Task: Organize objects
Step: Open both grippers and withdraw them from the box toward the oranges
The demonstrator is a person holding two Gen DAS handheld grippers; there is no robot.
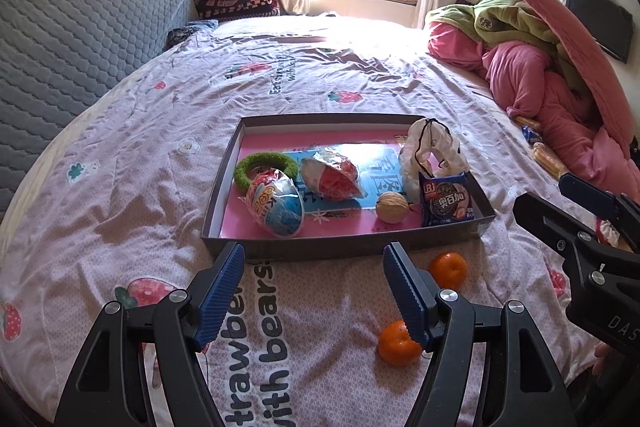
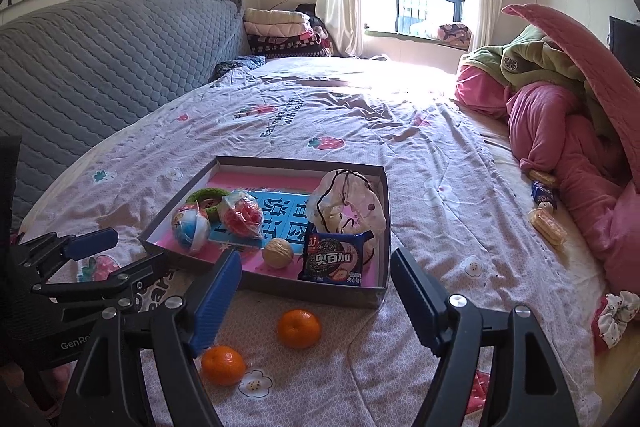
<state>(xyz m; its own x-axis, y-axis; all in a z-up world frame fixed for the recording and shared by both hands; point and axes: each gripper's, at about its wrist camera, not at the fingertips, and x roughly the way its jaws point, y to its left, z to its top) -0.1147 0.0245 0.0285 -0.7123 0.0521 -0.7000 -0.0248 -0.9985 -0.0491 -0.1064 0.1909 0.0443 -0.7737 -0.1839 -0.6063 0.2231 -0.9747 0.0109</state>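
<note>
A shallow grey box [image 1: 344, 249] [image 2: 352, 297] with a pink floor lies on the bed. In it are a green ring [image 1: 244, 173], a blue-and-white toy egg [image 1: 276, 209], a red packet [image 1: 332, 177], a walnut [image 1: 392, 207], a blue biscuit packet [image 1: 446, 201] [image 2: 336, 259] and a white drawstring bag [image 1: 430, 149]. Two oranges lie on the sheet in front of the box [image 1: 448, 269] [image 1: 396, 343] [image 2: 299, 327] [image 2: 223, 365]. My left gripper [image 1: 314, 269] is open and empty just before the box. My right gripper [image 2: 316, 275] is open and empty above the oranges.
A heap of pink and green quilts [image 2: 568, 115] fills the right side of the bed. Loose snack packets [image 2: 546, 223] and a floral scrunchie [image 2: 618, 313] lie near the right edge. A grey quilted headboard [image 1: 80, 39] stands on the left.
</note>
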